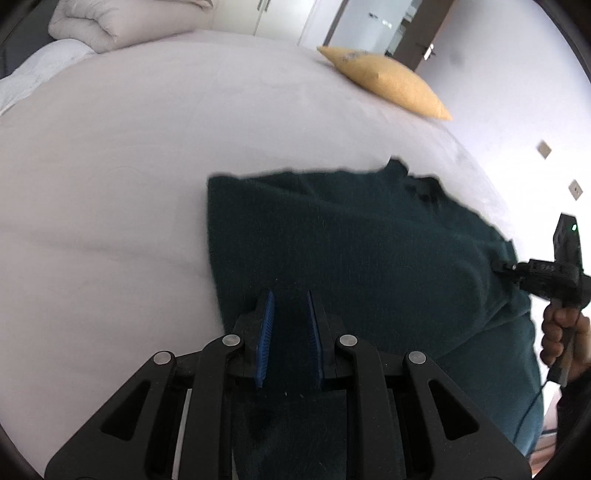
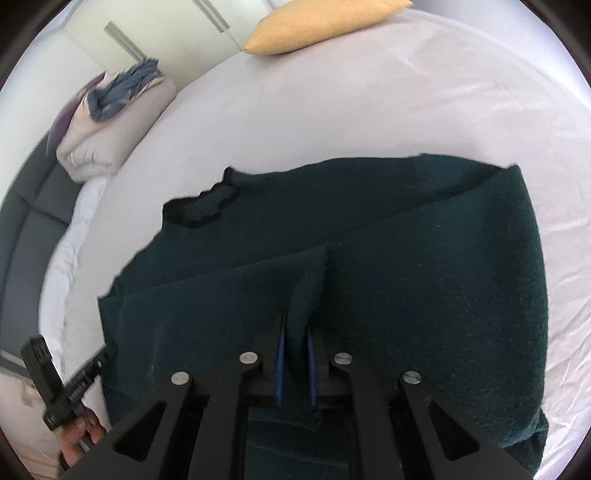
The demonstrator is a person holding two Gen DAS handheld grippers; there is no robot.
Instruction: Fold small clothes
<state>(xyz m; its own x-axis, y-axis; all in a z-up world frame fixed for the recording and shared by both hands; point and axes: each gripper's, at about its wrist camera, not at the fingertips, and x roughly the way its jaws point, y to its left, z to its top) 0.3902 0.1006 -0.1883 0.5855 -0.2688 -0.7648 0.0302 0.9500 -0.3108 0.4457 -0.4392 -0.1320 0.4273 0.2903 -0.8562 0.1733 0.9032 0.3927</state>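
Observation:
A dark green knitted sweater (image 1: 351,240) lies on the white bed sheet (image 1: 110,166); it also shows in the right wrist view (image 2: 406,277), with its black-trimmed collar (image 2: 207,206) at the far left. My left gripper (image 1: 290,299) hovers over the sweater's near edge, its blue pads apart with nothing between them. My right gripper (image 2: 295,325) is shut on a raised fold of the sweater (image 2: 306,291). In the left wrist view the right gripper (image 1: 498,266) pinches the sweater's right edge. In the right wrist view the left gripper (image 2: 107,350) is at the sweater's lower left edge.
A yellow pillow (image 1: 388,81) lies at the far side of the bed, also seen in the right wrist view (image 2: 321,22). A folded beige duvet (image 2: 118,129) sits at the bed's far left corner. A grey headboard (image 2: 29,221) runs along the left.

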